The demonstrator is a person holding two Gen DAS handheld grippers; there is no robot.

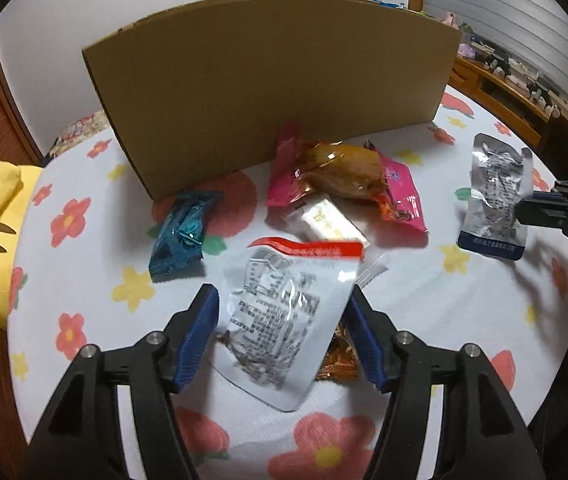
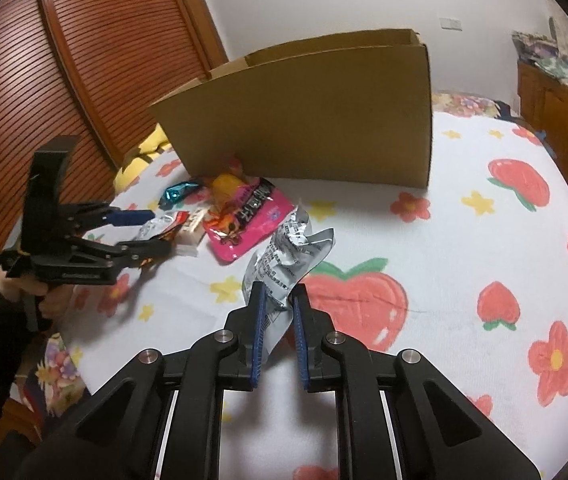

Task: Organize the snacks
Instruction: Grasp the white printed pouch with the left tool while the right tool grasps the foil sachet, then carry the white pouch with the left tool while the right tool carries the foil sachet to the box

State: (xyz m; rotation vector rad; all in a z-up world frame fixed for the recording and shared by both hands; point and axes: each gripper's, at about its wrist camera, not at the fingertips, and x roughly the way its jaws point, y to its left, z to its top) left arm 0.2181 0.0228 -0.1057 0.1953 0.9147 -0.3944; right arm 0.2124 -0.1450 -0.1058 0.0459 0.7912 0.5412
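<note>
Jaws of left gripper [image 1: 284,336] wide around red-topped silver foil snack pouch [image 1: 284,312] on flowered bedsheet [image 2: 464,280], not pressing; right gripper [image 2: 277,300] nipping crinkled blue-edged silver pouch [image 2: 290,260]. Probably light, slippery, crushable; best pinched at sealed edge. Brown cardboard box [image 2: 324,132] behind

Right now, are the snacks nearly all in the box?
Not that I can see. The box hides its inside. The right gripper pinches a silver packet. The left gripper is open around another silver packet. The pink bag and blue snack wait.
</note>
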